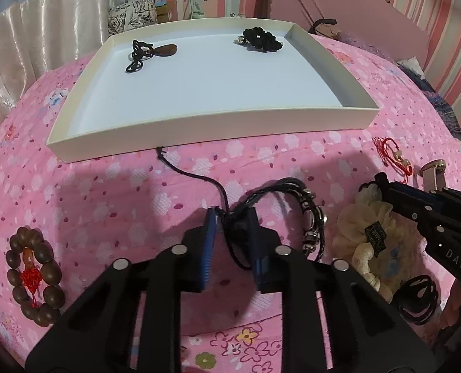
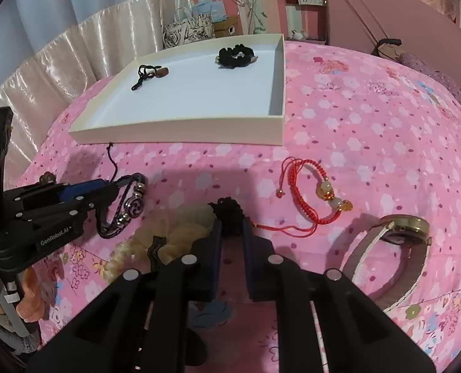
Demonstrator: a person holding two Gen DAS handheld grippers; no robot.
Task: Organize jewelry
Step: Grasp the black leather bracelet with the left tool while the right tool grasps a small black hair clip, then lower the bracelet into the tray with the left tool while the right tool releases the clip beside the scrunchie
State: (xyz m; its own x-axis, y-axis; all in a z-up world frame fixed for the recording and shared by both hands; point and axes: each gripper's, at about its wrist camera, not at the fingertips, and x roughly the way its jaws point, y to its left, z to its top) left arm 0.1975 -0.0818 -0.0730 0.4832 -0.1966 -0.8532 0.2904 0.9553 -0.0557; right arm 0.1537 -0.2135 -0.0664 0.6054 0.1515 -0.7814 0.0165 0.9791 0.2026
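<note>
My left gripper (image 1: 232, 220) is shut on the cord end of a black braided bracelet with metal beads (image 1: 311, 214), which lies on the pink bedspread just in front of the white tray (image 1: 211, 127). In the right wrist view this gripper (image 2: 109, 186) comes in from the left over the same bracelet (image 2: 131, 208). My right gripper (image 2: 232, 222) is shut on a small black knotted piece (image 2: 229, 209) beside a cream scrunchie (image 2: 174, 227). A pendant on a black cord (image 1: 155, 51) and a black scrunchie (image 1: 261, 39) lie in the tray.
A wooden bead bracelet (image 1: 33, 275) lies at the left. A red cord bracelet (image 2: 311, 192) and a wristwatch (image 2: 398, 236) lie at the right. Black hair ties (image 1: 420, 298) sit near the cream scrunchie. A curtain and bags stand beyond the tray.
</note>
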